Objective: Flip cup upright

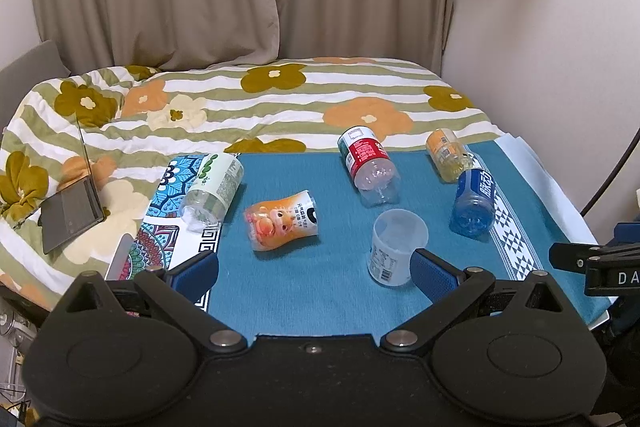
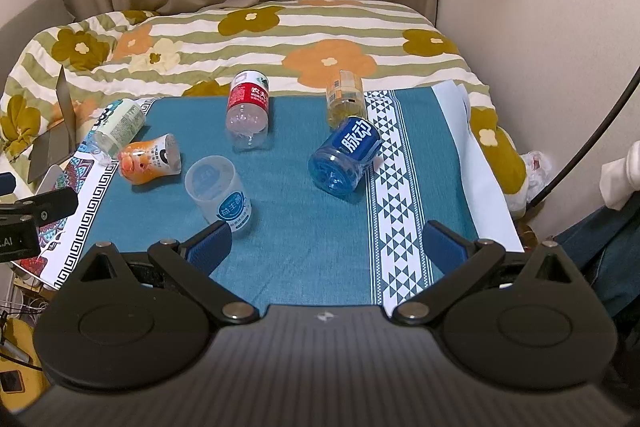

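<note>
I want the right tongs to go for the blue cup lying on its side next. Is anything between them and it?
Nothing visible: only bare teal cloth lies between the open right tongs and the blue cup. The white cup stands off to the left.

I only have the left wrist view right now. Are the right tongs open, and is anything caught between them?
Observer: The right tongs are open and hold nothing; only the teal cloth shows between them.
Operator: What's on the side of the clear cup that faces away from me?
Observer: The clear cup has a round blue logo there.
Operator: Is there anything past the bed's right edge?
Observer: What looks like a crumpled white bag sits between the quilt and the wall.
</note>
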`<state>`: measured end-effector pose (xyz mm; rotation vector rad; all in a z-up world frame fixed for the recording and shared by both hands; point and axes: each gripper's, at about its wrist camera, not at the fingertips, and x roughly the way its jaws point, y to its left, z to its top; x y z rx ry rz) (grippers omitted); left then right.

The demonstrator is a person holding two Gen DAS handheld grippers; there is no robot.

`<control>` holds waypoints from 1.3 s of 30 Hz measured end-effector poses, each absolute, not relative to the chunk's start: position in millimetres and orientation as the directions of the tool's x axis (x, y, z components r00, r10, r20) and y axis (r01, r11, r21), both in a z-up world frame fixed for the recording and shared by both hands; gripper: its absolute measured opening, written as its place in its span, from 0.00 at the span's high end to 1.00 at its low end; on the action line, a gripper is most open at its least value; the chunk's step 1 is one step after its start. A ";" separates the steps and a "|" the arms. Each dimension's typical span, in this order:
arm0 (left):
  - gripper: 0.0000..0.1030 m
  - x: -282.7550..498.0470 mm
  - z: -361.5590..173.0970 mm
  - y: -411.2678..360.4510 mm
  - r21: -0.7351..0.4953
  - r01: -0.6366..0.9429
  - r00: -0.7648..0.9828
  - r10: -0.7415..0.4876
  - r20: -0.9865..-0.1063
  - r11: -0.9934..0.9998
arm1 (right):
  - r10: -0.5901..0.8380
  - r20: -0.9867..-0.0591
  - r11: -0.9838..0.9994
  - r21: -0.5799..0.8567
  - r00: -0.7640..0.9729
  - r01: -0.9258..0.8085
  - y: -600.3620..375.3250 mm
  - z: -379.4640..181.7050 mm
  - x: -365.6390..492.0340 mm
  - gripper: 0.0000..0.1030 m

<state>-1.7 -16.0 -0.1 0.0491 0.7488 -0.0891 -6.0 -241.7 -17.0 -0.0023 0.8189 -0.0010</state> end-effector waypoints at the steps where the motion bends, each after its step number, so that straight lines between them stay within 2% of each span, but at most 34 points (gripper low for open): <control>1: 0.00 -1.6 -0.2 -16.0 0.013 0.098 0.728 -0.063 -0.682 0.995 | -0.002 -0.731 1.000 -0.002 0.683 0.000 -241.6 -17.1 -5.9 0.00; 39: 0.00 11.1 -0.8 -22.5 0.034 0.084 0.739 -0.039 -0.672 0.996 | 0.006 -0.738 1.000 0.006 0.674 -0.002 -242.2 -22.9 2.3 0.00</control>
